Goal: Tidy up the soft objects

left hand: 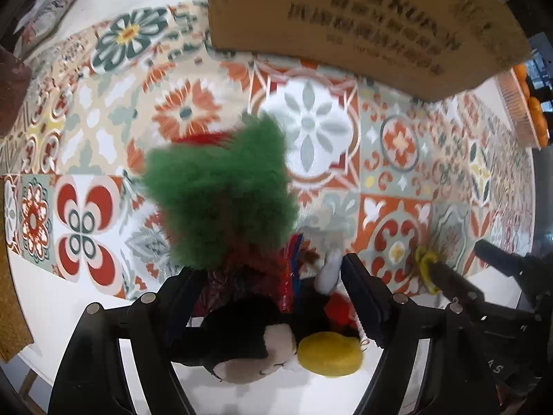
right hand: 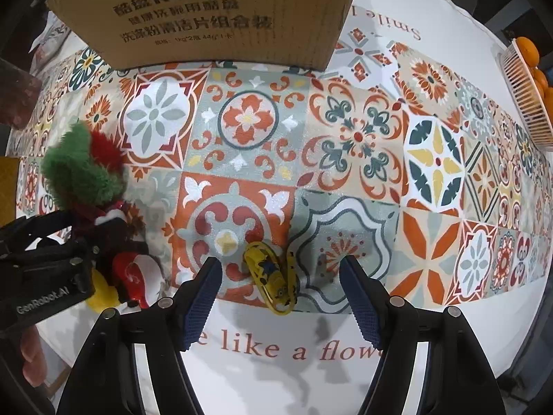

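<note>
My left gripper (left hand: 268, 276) is shut on a plush doll (left hand: 242, 328) with bushy green and red hair (left hand: 221, 193), a black body and yellow feet. The doll also shows in the right wrist view (right hand: 83, 173), held by the left gripper (right hand: 48, 263) at the left edge. My right gripper (right hand: 280, 276) is open, with a small yellow patterned soft item (right hand: 273, 276) lying on the cloth between its fingers. That yellow item shows in the left wrist view (left hand: 427, 269), at the tip of my right gripper (left hand: 484, 276). A cardboard box (right hand: 214, 14) stands at the back.
A patterned tile tablecloth (right hand: 363, 138) covers the white table. A basket of oranges (right hand: 528, 83) stands at the far right edge; it also shows in the left wrist view (left hand: 528, 110). A brown object (left hand: 13, 93) sits at the left edge.
</note>
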`<state>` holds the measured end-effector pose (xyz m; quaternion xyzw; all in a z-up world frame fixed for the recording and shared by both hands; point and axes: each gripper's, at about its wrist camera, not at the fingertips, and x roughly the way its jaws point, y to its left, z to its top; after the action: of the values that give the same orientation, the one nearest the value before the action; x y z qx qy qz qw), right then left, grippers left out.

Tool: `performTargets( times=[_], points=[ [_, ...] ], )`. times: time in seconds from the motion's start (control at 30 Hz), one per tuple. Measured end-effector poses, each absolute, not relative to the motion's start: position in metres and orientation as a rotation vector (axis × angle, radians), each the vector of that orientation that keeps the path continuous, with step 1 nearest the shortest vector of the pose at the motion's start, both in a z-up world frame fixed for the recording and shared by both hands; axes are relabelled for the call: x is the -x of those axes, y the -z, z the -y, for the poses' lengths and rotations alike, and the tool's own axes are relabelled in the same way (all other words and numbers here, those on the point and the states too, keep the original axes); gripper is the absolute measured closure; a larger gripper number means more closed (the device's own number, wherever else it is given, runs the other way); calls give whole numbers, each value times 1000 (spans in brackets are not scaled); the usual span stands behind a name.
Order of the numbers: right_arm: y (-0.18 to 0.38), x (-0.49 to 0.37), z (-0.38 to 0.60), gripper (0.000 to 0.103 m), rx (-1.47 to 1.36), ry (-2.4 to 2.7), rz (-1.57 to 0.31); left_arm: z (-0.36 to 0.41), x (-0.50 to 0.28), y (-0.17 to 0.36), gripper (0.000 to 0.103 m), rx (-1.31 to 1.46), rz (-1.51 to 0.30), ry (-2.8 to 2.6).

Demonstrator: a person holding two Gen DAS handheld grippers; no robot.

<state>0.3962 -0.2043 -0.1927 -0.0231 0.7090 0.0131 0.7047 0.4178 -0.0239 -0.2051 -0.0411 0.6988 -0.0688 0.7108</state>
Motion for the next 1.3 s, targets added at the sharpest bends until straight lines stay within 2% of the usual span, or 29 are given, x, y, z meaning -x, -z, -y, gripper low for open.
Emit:
performTargets(
  times=[0.8,1.3],
  points=[
    [181,-412,186,31,69,-54,-1549,1,-422,175,22,125,-1487,116],
    [195,-393,199,31,103,-44,-1590,20,-405,209,22,55,-1585,103]
  ],
)
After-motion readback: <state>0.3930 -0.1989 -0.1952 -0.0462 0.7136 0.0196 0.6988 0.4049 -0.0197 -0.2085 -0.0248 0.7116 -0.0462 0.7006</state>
